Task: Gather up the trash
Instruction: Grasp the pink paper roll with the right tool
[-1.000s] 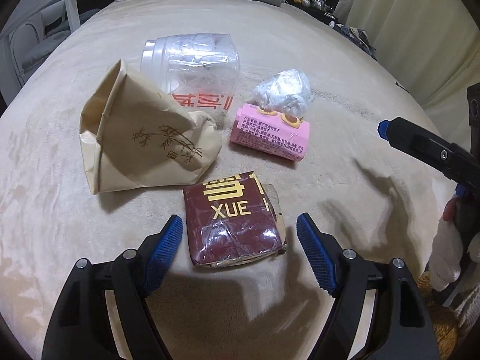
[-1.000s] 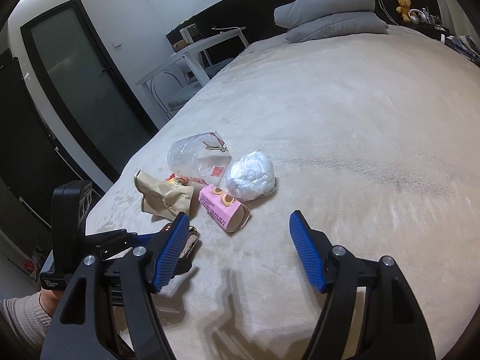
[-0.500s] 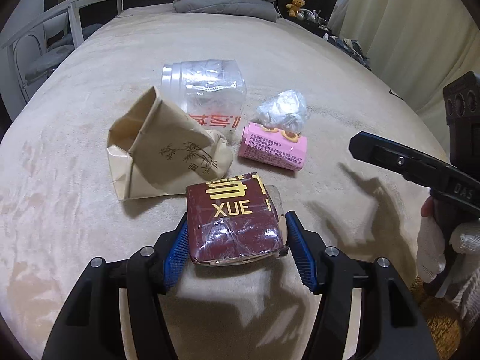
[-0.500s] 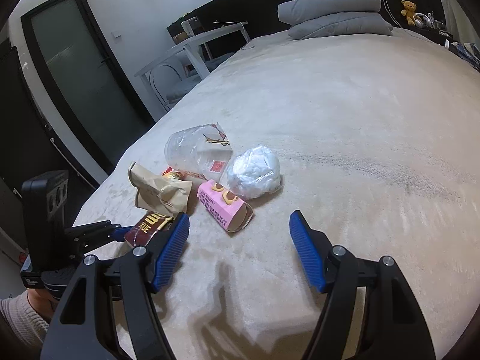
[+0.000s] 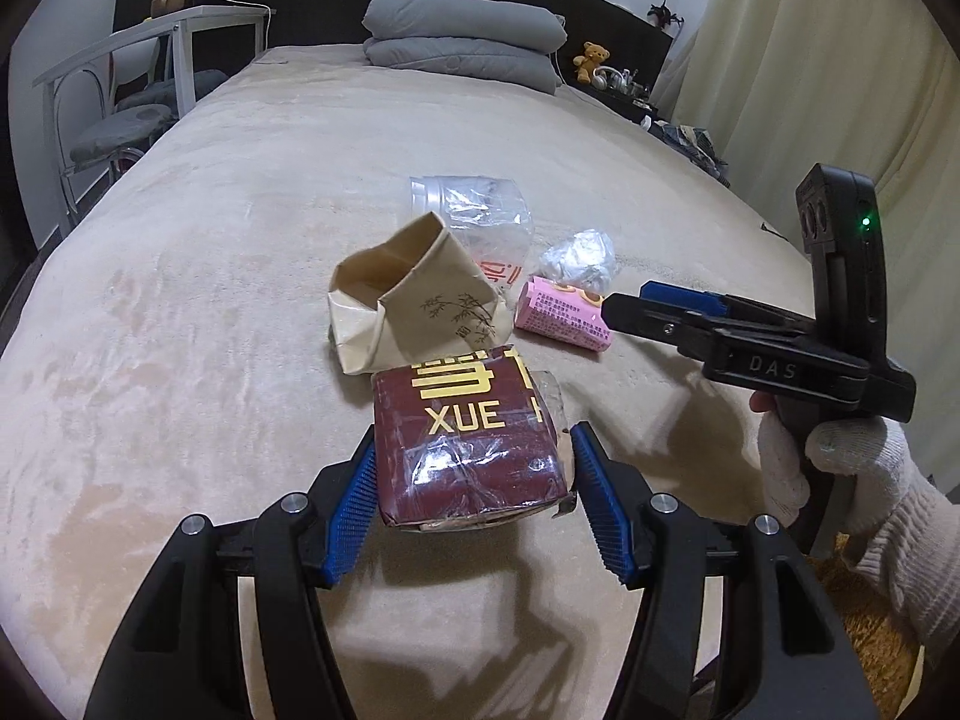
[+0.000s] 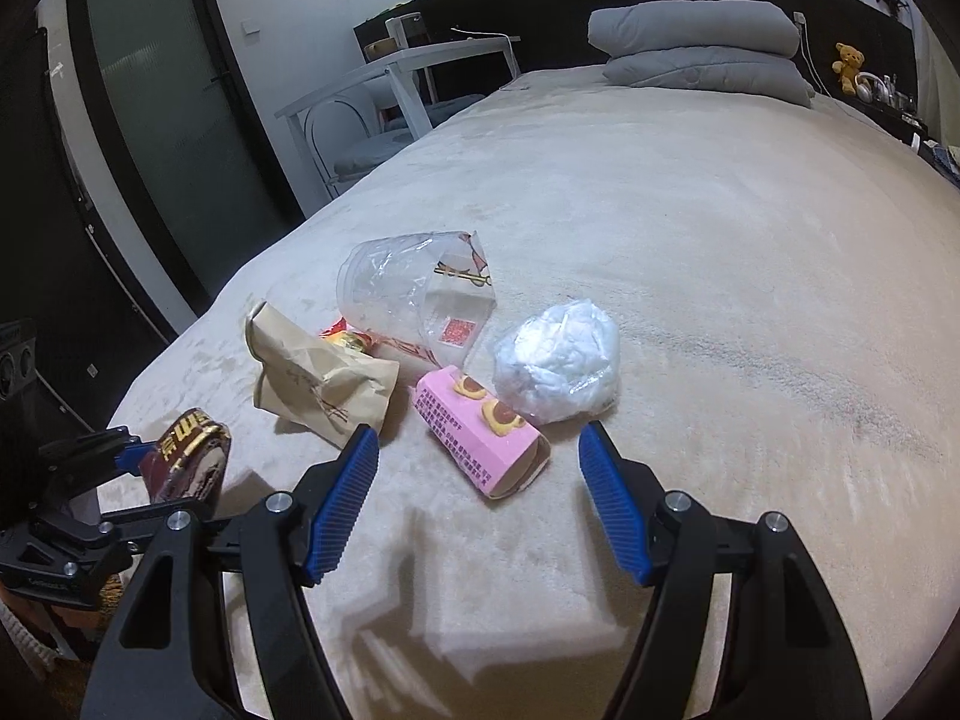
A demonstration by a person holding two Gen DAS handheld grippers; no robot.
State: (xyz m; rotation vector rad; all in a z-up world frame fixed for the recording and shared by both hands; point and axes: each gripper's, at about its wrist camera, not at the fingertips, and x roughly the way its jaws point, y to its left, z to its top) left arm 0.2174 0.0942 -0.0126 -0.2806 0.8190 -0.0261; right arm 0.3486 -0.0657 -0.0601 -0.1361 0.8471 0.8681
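Our left claw (image 5: 474,498) pinched the dark red foil-wrapped packet (image 5: 471,441), lifted at the beige bed's (image 6: 720,240) near edge. Our right claw (image 6: 480,498) hung spread above the pink cardboard box (image 6: 480,432). We judged collecting barely begun: tan paper bag (image 6: 318,384), clear plastic cup (image 6: 408,294) and crumpled white plastic wad (image 6: 558,360) lay uncollected.

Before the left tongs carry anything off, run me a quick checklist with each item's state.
1. Left tongs shut on the dark red packet: ok.
2. Packet clear of the bed: cannot tell.
3. Right tongs open, holding nothing: ok.
4. Pink box lined up ahead of the right tongs: ok.
5. Paper bag, clear plastic cup and crumpled white plastic collected: not ok.
6. Trash bin in view: not ok.
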